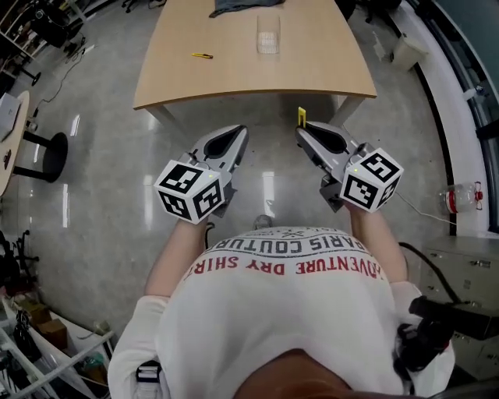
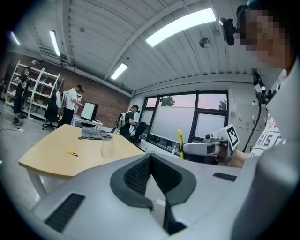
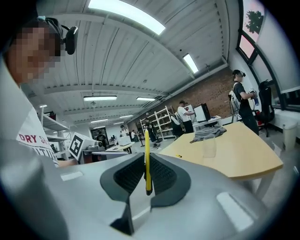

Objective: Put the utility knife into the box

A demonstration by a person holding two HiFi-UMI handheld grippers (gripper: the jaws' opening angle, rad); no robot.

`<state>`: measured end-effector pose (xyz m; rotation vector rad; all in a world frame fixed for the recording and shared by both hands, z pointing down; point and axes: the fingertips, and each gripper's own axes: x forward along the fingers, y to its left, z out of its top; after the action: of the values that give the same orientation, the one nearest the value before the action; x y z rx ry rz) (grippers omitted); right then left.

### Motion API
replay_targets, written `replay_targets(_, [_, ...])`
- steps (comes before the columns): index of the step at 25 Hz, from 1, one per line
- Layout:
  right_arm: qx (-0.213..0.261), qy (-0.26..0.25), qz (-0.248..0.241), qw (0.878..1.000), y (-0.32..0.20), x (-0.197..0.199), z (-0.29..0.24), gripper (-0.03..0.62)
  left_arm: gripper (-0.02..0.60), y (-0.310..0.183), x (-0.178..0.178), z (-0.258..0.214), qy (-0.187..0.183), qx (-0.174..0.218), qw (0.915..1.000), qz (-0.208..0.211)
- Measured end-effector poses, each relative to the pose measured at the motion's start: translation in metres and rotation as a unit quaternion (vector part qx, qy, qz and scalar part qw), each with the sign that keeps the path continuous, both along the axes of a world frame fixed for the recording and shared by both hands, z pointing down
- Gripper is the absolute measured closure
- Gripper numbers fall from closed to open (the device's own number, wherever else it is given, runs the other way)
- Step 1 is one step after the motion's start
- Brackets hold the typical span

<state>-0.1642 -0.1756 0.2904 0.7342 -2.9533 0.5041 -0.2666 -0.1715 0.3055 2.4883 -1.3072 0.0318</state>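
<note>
My right gripper is shut on a thin yellow utility knife, which stands up out of the jaws. It hangs over the floor just short of the wooden table's near edge. The left gripper is level with it, shut with nothing between the pads. A clear plastic box stands upright far back on the table. A second yellow utility knife lies flat on the table, left of the box.
A grey cloth lies at the table's far edge. A round table and a black stool base are on the left. A bottle lies on the floor at right. People stand at the desks beyond.
</note>
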Motion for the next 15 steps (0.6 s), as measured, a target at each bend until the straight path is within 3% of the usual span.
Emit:
replay_targets(10, [-0.002,0.007,0.027,1.000,-0.105,-0.024,0.000,0.559,0.580,-0.107,-0.029,0.008,0.019,-0.006,0.9996,0.021])
replay_targets(15, [-0.015,-0.003,0.026,1.000,-0.166,-0.032,0.020,0.559,0.580,-0.167,-0.027,0.026,0.004,-0.020,0.9994,0.029])
